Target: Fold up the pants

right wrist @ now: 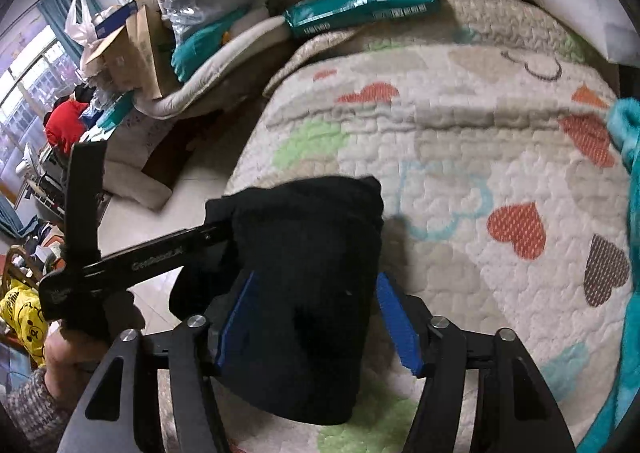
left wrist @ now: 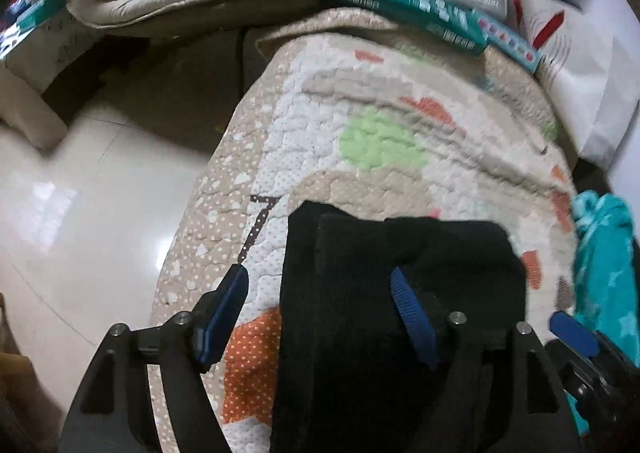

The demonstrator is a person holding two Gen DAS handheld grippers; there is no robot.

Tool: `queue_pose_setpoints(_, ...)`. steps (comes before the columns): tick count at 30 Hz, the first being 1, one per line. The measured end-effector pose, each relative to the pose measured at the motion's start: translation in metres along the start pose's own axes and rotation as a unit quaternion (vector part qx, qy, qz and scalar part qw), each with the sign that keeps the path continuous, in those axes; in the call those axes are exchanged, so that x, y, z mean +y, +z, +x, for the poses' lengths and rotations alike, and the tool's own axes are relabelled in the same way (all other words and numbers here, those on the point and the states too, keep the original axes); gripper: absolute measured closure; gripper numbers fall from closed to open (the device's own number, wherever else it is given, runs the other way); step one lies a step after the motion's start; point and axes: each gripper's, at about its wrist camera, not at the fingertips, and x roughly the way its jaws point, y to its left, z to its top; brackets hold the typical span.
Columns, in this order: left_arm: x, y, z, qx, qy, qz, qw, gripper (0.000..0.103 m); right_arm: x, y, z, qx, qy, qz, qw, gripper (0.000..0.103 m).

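The black pants [left wrist: 384, 317] lie folded in a thick stack on the quilted bed cover [left wrist: 380, 141]. My left gripper [left wrist: 320, 313] is open over the stack's left edge: one blue finger [left wrist: 224, 317] is off the cloth, the other [left wrist: 412, 317] rests on top. In the right wrist view the pants [right wrist: 304, 293] sit between my open right gripper's [right wrist: 316, 317] blue fingers [right wrist: 396, 325], which straddle the stack. The left gripper [right wrist: 120, 253] enters from the left, its tip hidden under the black cloth.
A teal fleece blanket [left wrist: 604, 277] lies at the bed's right edge. A green package [left wrist: 420, 13] and a white pillow [left wrist: 580, 65] sit at the head. Glossy tile floor [left wrist: 80, 213] lies left of the bed, with boxes and bedding piled beyond [right wrist: 168, 37].
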Motion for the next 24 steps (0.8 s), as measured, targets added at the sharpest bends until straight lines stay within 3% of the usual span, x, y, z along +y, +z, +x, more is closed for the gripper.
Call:
queue_pose_setpoints(4,0.013,-0.004,-0.03,-0.062,0.012,-0.016,0.9979,0.029,-0.004,0.001,-0.002,-0.006,-0.001,0.021,1.0,0.032)
queue_pose_setpoints(6,0.021,-0.012,-0.051,-0.12,0.046,-0.025,0.9914,0.029,-0.007,-0.001,-0.005,-0.011,-0.007,0.03,0.999,0.032)
queue_pose_setpoints(8,0.022,-0.025,-0.074,-0.193,0.089,-0.016,0.9771,0.028,-0.01,-0.004,-0.012,-0.025,-0.019,0.041,0.999,0.032)
queue_pose_setpoints(10,0.019,-0.04,-0.096,-0.275,0.126,-0.002,0.9532,0.007,-0.011,-0.007,-0.019,-0.042,-0.033,0.045,0.998,0.031)
queue_pose_setpoints(12,0.014,-0.048,-0.111,-0.328,0.147,-0.003,0.9332,0.0,-0.01,-0.009,-0.025,-0.058,-0.054,0.044,0.996,0.029)
queue_pose_setpoints(13,0.012,-0.05,-0.116,-0.342,0.146,-0.001,0.9283,0.0,-0.009,-0.009,-0.026,-0.064,-0.066,0.044,0.995,0.029)
queue_pose_setpoints(15,0.007,-0.048,-0.118,-0.342,0.141,0.013,0.9291,0.0,-0.007,-0.006,-0.024,-0.073,-0.08,0.044,0.993,0.029)
queue_pose_setpoints(17,0.001,-0.045,-0.112,-0.321,0.146,0.036,0.9351,0.0,-0.004,-0.002,-0.02,-0.076,-0.083,0.042,0.993,0.029)
queue_pose_setpoints(24,0.0,-0.044,-0.072,-0.207,0.14,0.045,0.9673,0.0,0.013,-0.004,-0.005,-0.073,-0.085,0.015,0.994,0.027)
